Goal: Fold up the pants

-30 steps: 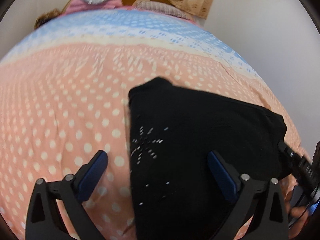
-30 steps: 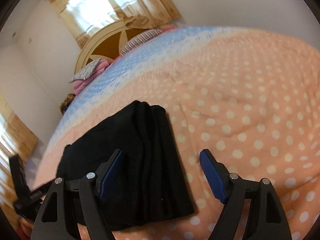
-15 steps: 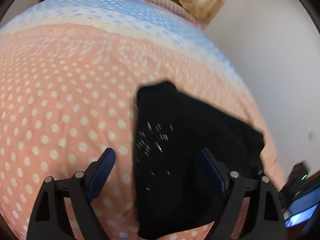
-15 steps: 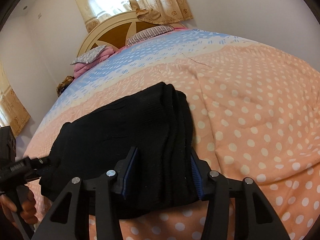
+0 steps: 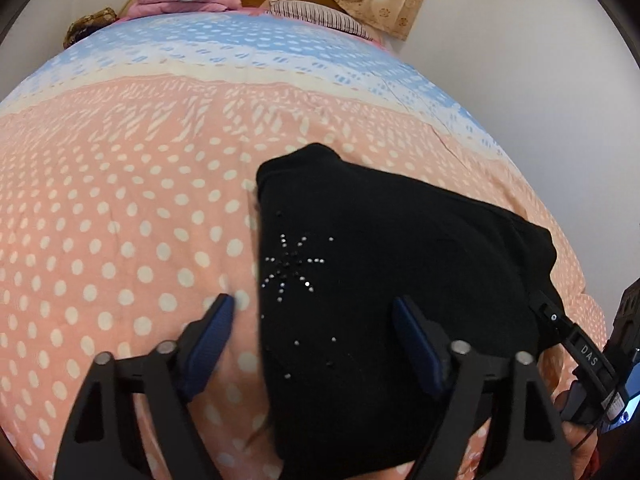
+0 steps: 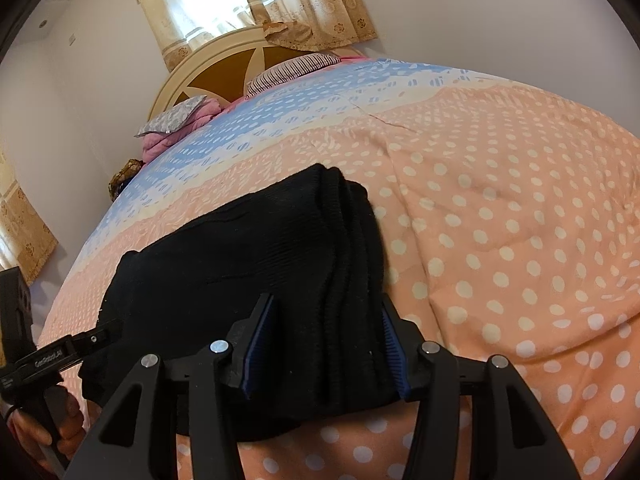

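Right wrist: right gripper (image 6: 325, 344), jaws seemingly pinching the pants (image 6: 256, 264) folded edge between them. Left gripper (image 5: 316, 344), jaws wide, straddles the pants' other edge on the bed (image 5: 120, 200).

Your pants (image 5: 400, 264) are black, knit-looking fabric, already folded into a compact, roughly rectangular bundle lying flat on the bed. In the left wrist view you get the top face: a small starburst of shiny studs near the left edge, plus a few loose studs scattered below it. Left edge runs straight, far corner is rounded, right end tapers off toward the bed's side. In the right wrist view the pants (image 6: 256, 264) show several stacked layers along the right edge, so it's a multi-layer fold with the edges roughly aligned. Top surface is mostly smooth, with one faint crease line. The near edge sits close to the bed's near side.
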`<action>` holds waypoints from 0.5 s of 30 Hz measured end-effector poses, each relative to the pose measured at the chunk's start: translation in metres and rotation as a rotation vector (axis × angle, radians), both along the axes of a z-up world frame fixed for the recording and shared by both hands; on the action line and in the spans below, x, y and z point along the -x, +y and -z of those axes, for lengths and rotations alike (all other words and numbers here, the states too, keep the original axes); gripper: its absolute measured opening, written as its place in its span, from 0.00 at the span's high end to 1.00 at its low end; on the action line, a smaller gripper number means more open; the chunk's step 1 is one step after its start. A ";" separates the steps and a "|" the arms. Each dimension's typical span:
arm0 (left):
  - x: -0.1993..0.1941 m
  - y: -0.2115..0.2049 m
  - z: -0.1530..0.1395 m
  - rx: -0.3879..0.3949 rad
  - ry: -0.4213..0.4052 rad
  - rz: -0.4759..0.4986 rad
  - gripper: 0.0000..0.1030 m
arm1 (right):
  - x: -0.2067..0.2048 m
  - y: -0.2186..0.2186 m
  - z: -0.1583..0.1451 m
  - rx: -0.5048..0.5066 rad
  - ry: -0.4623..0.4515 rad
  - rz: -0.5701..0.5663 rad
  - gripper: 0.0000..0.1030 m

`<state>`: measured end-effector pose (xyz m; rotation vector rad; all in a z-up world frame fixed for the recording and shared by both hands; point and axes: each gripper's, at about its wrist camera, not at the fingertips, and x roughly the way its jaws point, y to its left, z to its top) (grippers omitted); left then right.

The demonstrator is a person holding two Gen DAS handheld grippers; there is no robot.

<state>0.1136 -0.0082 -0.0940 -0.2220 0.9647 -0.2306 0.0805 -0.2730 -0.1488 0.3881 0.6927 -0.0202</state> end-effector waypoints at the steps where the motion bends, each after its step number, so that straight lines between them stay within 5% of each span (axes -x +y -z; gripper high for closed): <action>1: 0.000 0.001 -0.001 -0.004 0.003 -0.009 0.33 | 0.000 0.001 0.000 0.006 0.000 -0.001 0.50; 4: 0.003 -0.003 -0.006 -0.021 -0.008 0.007 0.53 | -0.001 0.004 -0.002 0.027 0.003 -0.001 0.50; 7: 0.004 -0.007 -0.009 -0.055 -0.029 0.027 0.56 | 0.000 0.007 -0.003 0.041 0.007 0.007 0.50; 11: 0.004 0.008 -0.009 0.092 -0.017 0.031 0.76 | 0.002 0.011 -0.006 0.060 0.006 0.010 0.55; 15: 0.003 0.008 -0.005 0.113 -0.029 0.035 0.75 | 0.004 0.015 -0.006 0.085 -0.002 0.020 0.57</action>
